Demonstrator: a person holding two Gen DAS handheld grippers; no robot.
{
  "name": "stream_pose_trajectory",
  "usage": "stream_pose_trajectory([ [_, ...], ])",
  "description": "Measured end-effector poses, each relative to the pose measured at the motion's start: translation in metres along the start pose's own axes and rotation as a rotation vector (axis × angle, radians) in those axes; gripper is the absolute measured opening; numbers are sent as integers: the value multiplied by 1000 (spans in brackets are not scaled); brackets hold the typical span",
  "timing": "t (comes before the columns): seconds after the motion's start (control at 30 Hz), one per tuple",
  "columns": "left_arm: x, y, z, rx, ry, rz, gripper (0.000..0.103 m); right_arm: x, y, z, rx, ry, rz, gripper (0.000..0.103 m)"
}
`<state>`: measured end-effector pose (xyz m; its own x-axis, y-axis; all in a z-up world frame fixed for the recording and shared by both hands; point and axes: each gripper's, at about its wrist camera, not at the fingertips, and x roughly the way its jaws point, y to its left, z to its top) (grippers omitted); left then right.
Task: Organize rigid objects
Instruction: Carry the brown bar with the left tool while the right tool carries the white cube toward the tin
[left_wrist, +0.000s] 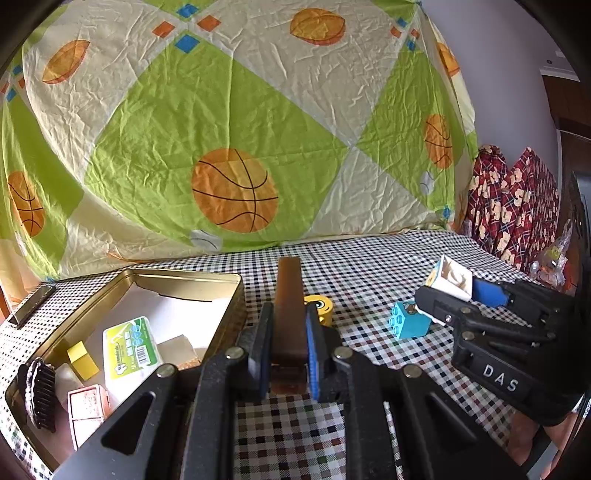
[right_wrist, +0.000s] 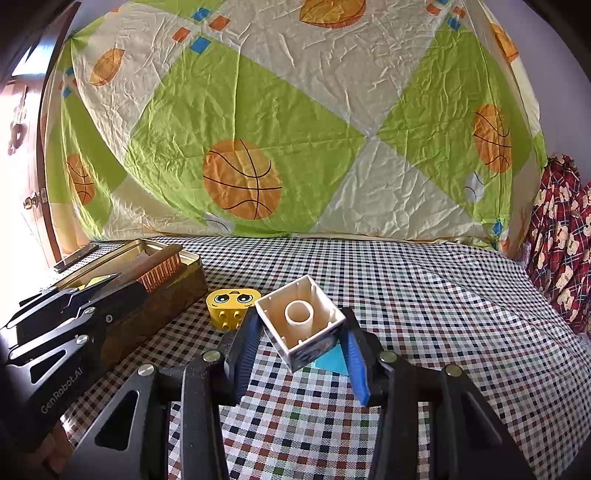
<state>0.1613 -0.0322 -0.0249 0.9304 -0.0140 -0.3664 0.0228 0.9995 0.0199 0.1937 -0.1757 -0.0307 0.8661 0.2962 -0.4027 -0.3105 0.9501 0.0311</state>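
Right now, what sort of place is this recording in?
Probably a home room: a table in a checked tablecloth, a basketball-print sheet hung behind it, and a wooden door with a knob at left.

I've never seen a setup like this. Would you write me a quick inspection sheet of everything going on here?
Surface: checked tablecloth covering the table.
Job's things: gold tin holding a yellow block, a black hair clip and small packets; a yellow face brick and a blue brick lie on the cloth.
Clutter: a flat metal piece beside the tin.
Grippers: left gripper shut on a brown comb; right gripper shut on a white brick, hollow side showing.
Cables: nothing seen.
Surroundings: basketball-print sheet hung behind; red patterned fabric at right.
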Motion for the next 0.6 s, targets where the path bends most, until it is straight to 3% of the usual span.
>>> stream_pose_trajectory([
  [0.6, -11, 7, -2, -11, -38, 13, 14, -15, 3, -1, -7, -74, -9, 46],
])
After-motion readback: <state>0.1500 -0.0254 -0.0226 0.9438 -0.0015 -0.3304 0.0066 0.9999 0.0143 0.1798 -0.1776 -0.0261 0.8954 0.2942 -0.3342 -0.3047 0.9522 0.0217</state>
